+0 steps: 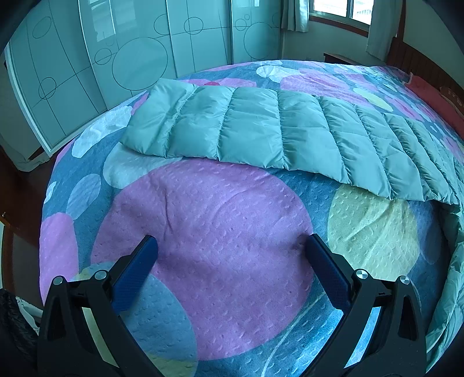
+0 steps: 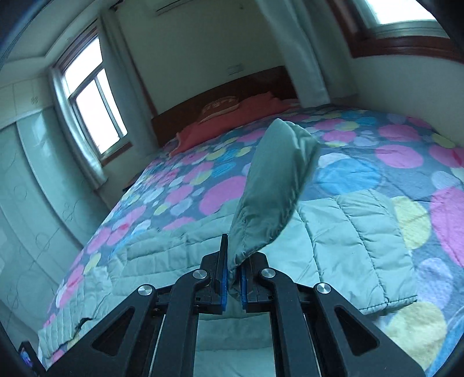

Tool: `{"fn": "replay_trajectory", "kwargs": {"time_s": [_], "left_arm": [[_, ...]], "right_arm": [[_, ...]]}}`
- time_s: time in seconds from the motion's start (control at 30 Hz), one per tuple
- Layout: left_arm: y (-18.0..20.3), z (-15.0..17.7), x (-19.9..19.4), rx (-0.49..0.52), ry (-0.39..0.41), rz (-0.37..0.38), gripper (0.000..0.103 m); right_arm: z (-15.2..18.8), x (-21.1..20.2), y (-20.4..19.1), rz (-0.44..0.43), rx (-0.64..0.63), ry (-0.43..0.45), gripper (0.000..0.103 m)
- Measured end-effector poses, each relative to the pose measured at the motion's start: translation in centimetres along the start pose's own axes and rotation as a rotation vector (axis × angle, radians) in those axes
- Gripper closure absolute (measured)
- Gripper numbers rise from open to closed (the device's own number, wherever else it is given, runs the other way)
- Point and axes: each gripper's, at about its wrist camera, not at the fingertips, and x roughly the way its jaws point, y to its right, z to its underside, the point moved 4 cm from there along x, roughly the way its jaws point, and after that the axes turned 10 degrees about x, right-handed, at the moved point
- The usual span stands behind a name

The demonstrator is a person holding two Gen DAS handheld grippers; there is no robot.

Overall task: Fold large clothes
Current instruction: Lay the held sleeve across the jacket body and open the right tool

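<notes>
Right tool lifting a jacket flap

The right tool (image 2: 234, 275) is pinching the puffy jacket (image 2: 348, 232) at lower centre; the left tool (image 1: 230, 255) is hanging wide open, empty, over the bed (image 1: 232, 217).

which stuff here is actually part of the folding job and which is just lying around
Part of the job:
- quilted green jacket, spread on the bed
- its sleeve end, pinched and lifted by the right hand-held gripper
- left hand-held gripper, open over the bedspread, holding nothing

Just lying about:
- spotted bedspread
- red pillow by the headboard
- wardrobe doors
- curtains
</notes>
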Motion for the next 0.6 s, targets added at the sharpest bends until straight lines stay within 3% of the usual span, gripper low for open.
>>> {"fn": "replay_trajectory", "kwargs": {"time_s": [0.23,0.43,0.6], "left_arm": [[0.0,0.0,0.1,-0.003,0.003,0.004,0.002],[0.0,0.0,0.1,-0.003,0.004,0.004,0.002],[0.0,-0.1,0.1,-0.003,0.005,0.004,0.002]], "right_arm": [[7.2,4.9,-7.8,-0.013,-0.203,-0.178,0.097],[11.9,8.1,-10.3,0.016,-0.333,-0.296,0.097],[13.6,9.4,-10.9,0.028,-0.369,-0.357,0.097]]}}
